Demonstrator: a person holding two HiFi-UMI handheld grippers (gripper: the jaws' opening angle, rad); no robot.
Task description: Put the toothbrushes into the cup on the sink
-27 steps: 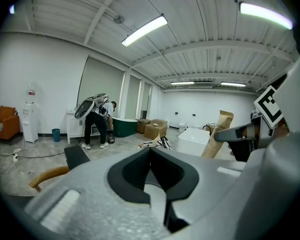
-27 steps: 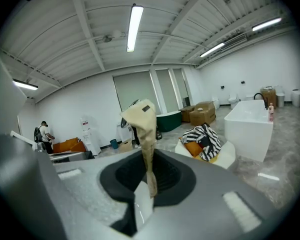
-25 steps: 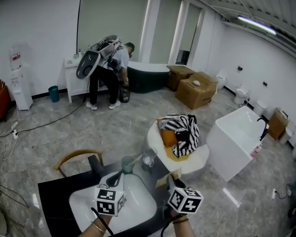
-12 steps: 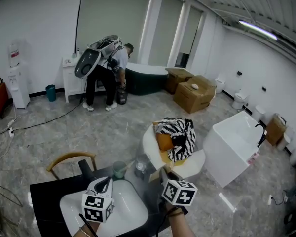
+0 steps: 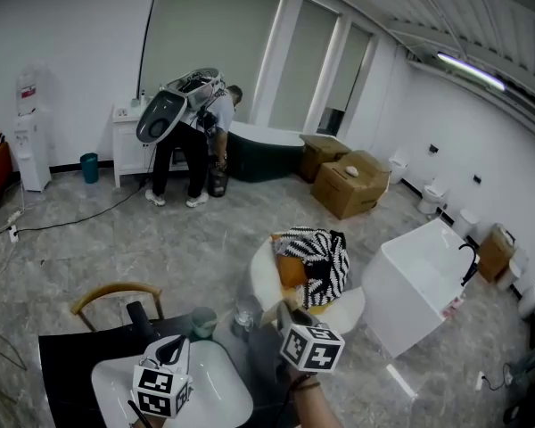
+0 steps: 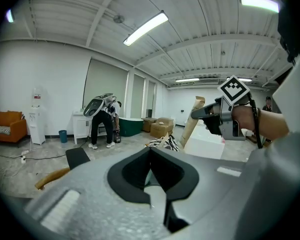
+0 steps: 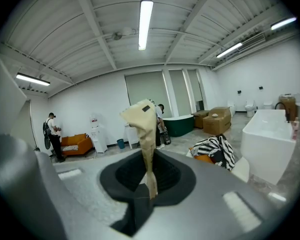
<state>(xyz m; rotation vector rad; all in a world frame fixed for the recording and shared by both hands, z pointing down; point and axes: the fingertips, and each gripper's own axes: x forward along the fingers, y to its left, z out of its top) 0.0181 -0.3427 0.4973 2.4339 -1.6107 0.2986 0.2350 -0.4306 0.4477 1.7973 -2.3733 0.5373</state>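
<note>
My right gripper [image 5: 285, 321] is shut on a tan paper-wrapped toothbrush packet [image 7: 142, 129], which stands up out of the jaws. It hovers just right of a clear glass [image 5: 243, 317] and a green cup [image 5: 203, 322] on the black counter [image 5: 71, 364] behind the white sink basin [image 5: 216, 398]. My left gripper [image 5: 173, 346] is over the basin, shut with nothing in it. The left gripper view shows its closed jaws [image 6: 152, 176], and the right gripper [image 6: 197, 113] with the packet [image 6: 194, 120] off to the right.
A black faucet [image 5: 141, 319] stands at the basin's back left, with a wooden chair back [image 5: 114, 291] behind it. A white stool with a striped cloth [image 5: 314, 261] and a white tub [image 5: 419, 279] are to the right. A person [image 5: 192, 123] bends over far back.
My right gripper has carried the packet left and forward, closer to the glass. The head view has tilted up, so the sink and left gripper sit lower in it.
</note>
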